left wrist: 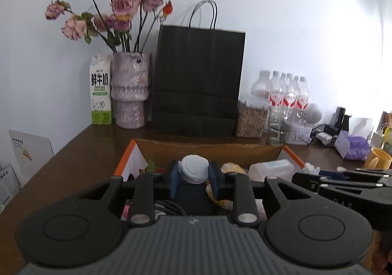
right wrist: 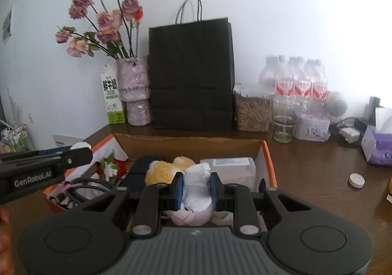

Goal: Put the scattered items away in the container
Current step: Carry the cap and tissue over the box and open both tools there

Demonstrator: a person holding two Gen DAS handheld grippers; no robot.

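Observation:
An open cardboard box (left wrist: 208, 146) with orange flaps sits on the brown table; it also shows in the right wrist view (right wrist: 191, 145). It holds a yellow plush toy (right wrist: 166, 167), a clear plastic case (right wrist: 230, 164), cables and other items. My left gripper (left wrist: 194, 178) is shut on a round white disc (left wrist: 193, 168) above the box. My right gripper (right wrist: 196, 188) is shut on a crumpled white wad (right wrist: 197, 184) above the box, over a pink plush (right wrist: 188, 217). Another white disc (right wrist: 356, 180) lies on the table to the right.
Behind the box stand a black paper bag (left wrist: 198, 83), a vase of dried roses (left wrist: 129, 88), a milk carton (left wrist: 100, 90), a cereal container (right wrist: 252, 110), a glass (right wrist: 284, 120), water bottles (right wrist: 301, 81) and a purple tissue pack (right wrist: 377, 147). A yellow mug (left wrist: 377, 157) stands at right.

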